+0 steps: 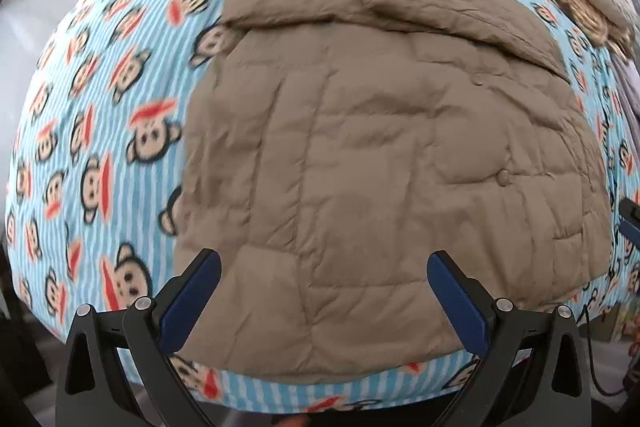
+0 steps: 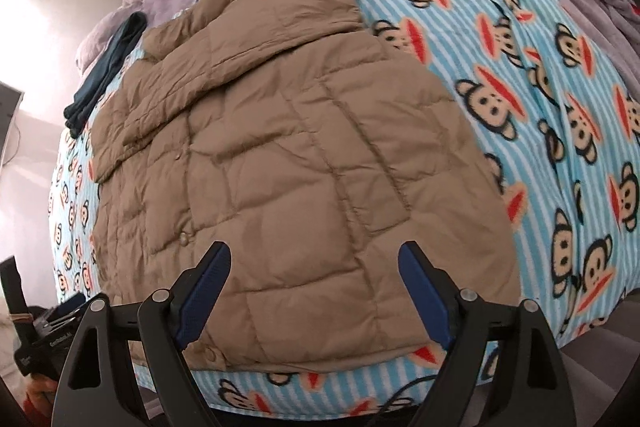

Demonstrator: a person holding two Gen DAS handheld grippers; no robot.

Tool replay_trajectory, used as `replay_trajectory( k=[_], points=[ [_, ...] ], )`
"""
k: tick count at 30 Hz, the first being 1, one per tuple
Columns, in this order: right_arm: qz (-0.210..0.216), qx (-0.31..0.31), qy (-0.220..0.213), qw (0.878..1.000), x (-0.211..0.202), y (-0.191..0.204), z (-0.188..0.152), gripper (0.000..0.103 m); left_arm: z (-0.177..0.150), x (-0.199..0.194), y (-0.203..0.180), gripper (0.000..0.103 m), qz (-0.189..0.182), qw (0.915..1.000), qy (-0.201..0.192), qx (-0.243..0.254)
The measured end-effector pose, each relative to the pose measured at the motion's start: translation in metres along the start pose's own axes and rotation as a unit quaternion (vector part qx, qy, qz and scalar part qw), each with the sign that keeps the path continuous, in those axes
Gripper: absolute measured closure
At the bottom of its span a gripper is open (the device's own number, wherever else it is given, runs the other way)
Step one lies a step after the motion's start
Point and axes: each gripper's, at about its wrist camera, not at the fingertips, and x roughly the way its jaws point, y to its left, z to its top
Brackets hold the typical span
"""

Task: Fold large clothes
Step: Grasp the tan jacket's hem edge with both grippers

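**Both grippers poised over a tan puffer jacket**

A monkey-print blanket covers the bed. On it we see the quilted tan jacket lying flat, sleeves seemingly folded across its top, likely ready for the next fold. Near its hem, our left gripper and right gripper hover spread wide, holding nothing.
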Motion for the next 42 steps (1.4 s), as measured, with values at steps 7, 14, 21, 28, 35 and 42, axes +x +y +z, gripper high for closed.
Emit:
replay_trajectory(
  k=[7,14,21,28,35,42],
  points=[
    [-0.027,0.060,0.030,0.997,0.000,-0.058,-0.007,0.015,-0.026,0.013,0.046,0.000,-0.046,0.9961,0.047,-0.060],
    [0.046,0.171,0.089,0.980,0.016,-0.114,-0.032,0.015,-0.049,0.016,0.078,0.000,-0.133,0.9809,0.063,-0.126],
    [0.144,0.297,0.116,0.937,0.040,-0.148,-0.063,0.015,-0.078,0.038,0.096,0.000,-0.269,0.9343,0.105,-0.210],
    [0.177,0.347,0.123,0.913,0.058,-0.160,-0.075,0.015,-0.094,0.061,0.089,0.000,-0.291,0.9191,0.141,-0.225],
    [0.201,0.352,0.133,0.904,0.060,-0.159,-0.078,0.015,-0.103,0.055,0.088,0.000,-0.277,0.9220,0.143,-0.230],
    [0.203,0.351,0.136,0.904,0.062,-0.162,-0.082,0.015,-0.116,0.065,0.112,0.000,-0.281,0.9109,0.132,-0.271]
  ],
)
